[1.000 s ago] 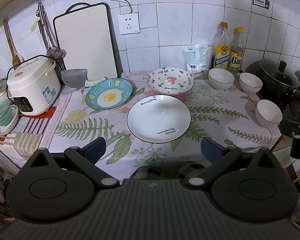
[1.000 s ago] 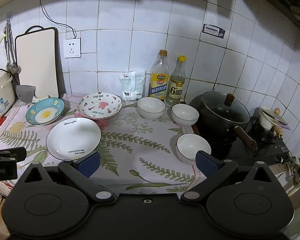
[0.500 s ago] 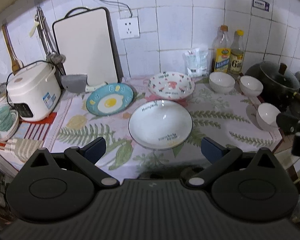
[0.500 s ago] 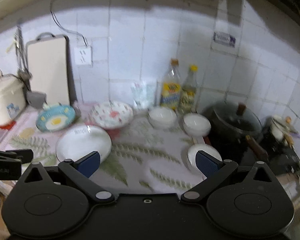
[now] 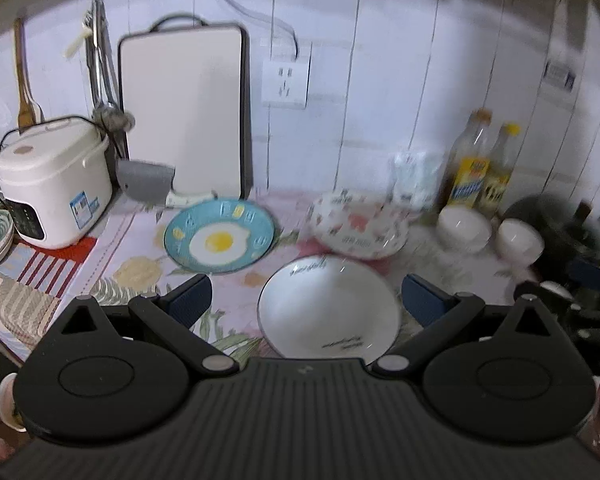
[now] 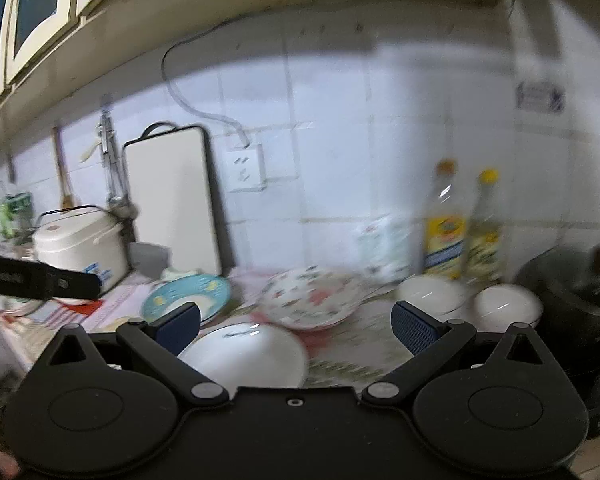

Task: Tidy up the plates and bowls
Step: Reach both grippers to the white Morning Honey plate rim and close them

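A white plate with a dark rim (image 5: 328, 312) lies at the counter's front, also in the right wrist view (image 6: 248, 354). Behind it are a blue fried-egg plate (image 5: 219, 240) (image 6: 188, 294) and a patterned deep plate (image 5: 358, 230) (image 6: 310, 300). Two white bowls (image 5: 464, 227) (image 5: 519, 240) stand at the right; they also show in the right wrist view (image 6: 430, 294) (image 6: 508, 306). My left gripper (image 5: 306, 296) is open and empty above the white plate. My right gripper (image 6: 296, 322) is open and empty, above the counter's front.
A rice cooker (image 5: 54, 184) stands at the left, a cutting board (image 5: 184, 112) and a cleaver (image 5: 146, 180) lean at the wall. Two oil bottles (image 5: 470, 164) and a black pot (image 6: 576, 280) are at the right. A floral cloth (image 5: 140, 268) covers the counter.
Both grippers have moved forward and tilted upward, so the plates sit lower and larger in view. The right gripper has swung left. Both views are motion-blurred. Nothing on the counter has moved.
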Demonstrator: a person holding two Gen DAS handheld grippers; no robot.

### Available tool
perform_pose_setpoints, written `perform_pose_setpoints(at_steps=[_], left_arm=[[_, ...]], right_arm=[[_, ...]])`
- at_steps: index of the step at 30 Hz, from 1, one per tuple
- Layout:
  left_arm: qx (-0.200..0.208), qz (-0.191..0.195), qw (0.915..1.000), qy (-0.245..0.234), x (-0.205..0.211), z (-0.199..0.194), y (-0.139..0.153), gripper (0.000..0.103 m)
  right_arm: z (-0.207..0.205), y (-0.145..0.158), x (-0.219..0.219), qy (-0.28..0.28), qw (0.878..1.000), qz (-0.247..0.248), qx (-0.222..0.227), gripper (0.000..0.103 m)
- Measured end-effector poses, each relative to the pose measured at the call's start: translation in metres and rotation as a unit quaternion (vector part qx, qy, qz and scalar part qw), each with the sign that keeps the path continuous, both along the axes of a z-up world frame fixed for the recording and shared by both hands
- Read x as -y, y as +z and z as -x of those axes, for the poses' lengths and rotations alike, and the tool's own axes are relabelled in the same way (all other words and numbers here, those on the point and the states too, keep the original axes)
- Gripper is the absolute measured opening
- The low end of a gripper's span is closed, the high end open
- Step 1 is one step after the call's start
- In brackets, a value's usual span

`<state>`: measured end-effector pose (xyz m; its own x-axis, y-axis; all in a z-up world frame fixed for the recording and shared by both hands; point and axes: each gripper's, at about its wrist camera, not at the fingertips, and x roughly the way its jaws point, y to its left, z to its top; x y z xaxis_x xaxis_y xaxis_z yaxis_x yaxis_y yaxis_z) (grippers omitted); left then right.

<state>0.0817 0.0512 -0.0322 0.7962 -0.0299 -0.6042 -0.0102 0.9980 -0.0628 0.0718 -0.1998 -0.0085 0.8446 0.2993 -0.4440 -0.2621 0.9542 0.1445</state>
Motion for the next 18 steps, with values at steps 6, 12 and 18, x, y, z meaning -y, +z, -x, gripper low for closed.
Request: perform_pose_setpoints(at_steps=[6,12,18], left_arm=[[-0.03,0.005,0.9995,-0.003,-0.01,-0.042,-0.059,0.099],[-0.011,0.019,0.9995,-0.023,-0.02,-0.067,-0.104,0.099],[-0.056,0.023,0.9981,-0.009,-0.031,-0.097,-0.143,0.095]], right_arm=[[-0.032,-0.054,-0.012,0.043,0.999,-0.029,-0.017,0.103],[-0.067,-0.099,-0.019,0.054,0.997,-0.03,-0.046,0.097],[-0.095,-0.135,-0.019,0.057,0.995,-0.034,-0.08,0.094]])
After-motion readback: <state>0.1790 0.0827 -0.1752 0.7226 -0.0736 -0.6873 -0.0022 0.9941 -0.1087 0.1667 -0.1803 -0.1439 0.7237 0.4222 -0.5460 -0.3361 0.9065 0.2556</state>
